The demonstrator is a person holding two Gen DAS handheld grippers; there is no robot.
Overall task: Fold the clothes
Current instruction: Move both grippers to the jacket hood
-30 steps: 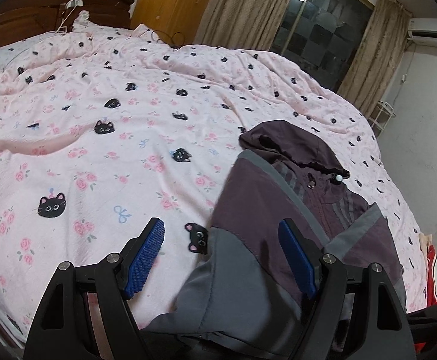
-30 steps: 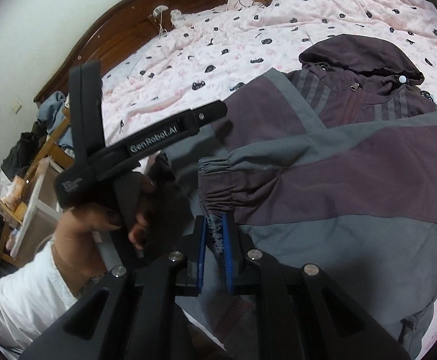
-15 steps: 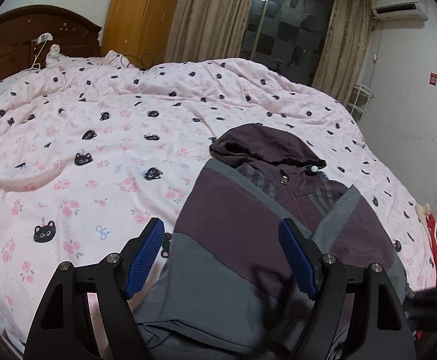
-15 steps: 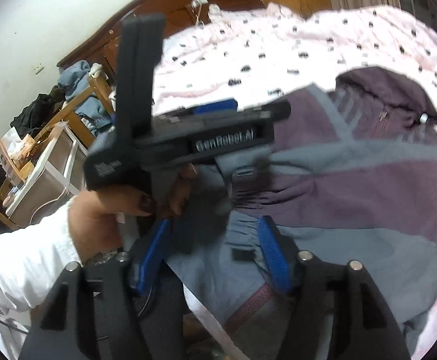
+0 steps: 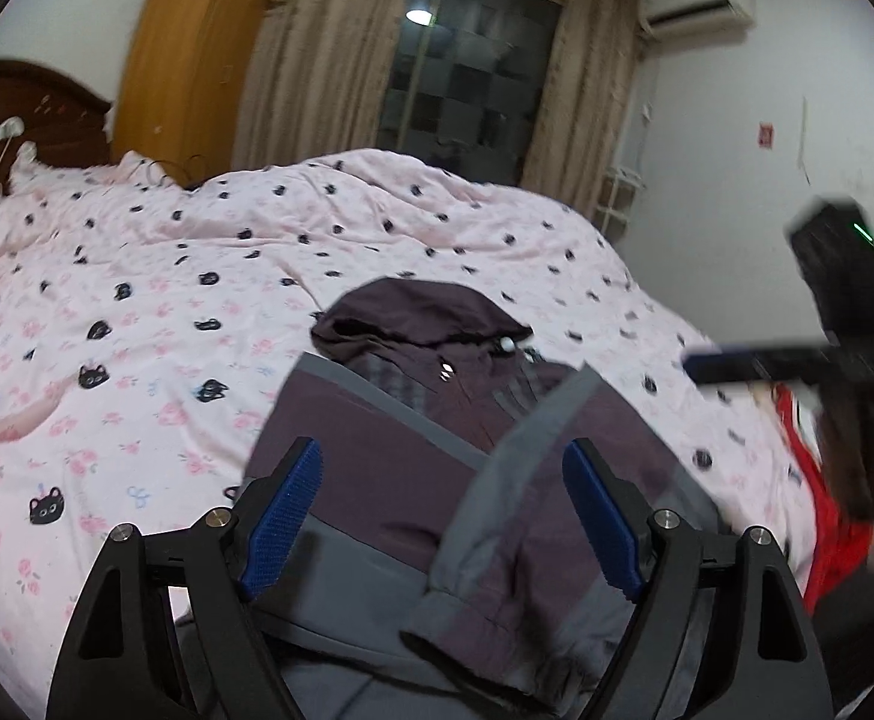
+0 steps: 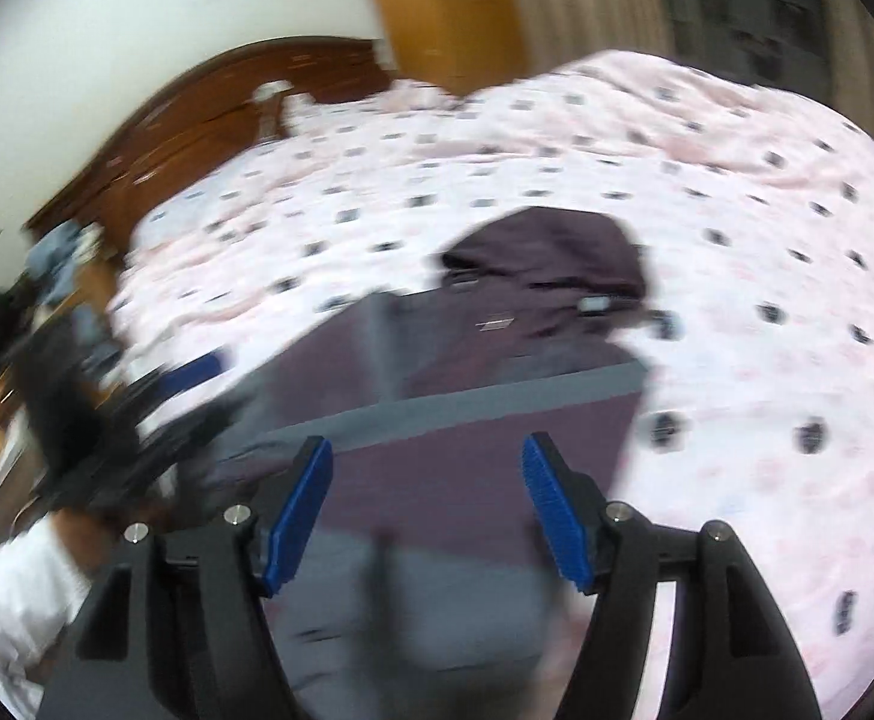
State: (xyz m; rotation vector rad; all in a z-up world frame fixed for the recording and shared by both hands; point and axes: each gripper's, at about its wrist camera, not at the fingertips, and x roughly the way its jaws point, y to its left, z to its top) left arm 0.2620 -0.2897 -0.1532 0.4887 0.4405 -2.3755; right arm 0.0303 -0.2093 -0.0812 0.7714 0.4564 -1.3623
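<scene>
Right gripper point(image 6: 425, 510) has let the cuff go and pulled back, jaws wide and empty now. Left gripper point(image 5: 437, 522) hangs open too, holding nothing. Jacket point(image 5: 413, 438) lies on the bed point(image 5: 137, 312), sleeve point(image 5: 527, 516) folded across (nicely placed). Next fold's up.

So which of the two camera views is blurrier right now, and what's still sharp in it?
The right wrist view is heavily motion-smeared: the jacket and bedspread streak, only its own gripper stays crisp. The left wrist view is mostly sharp, with blur on the other gripper at right.
</scene>
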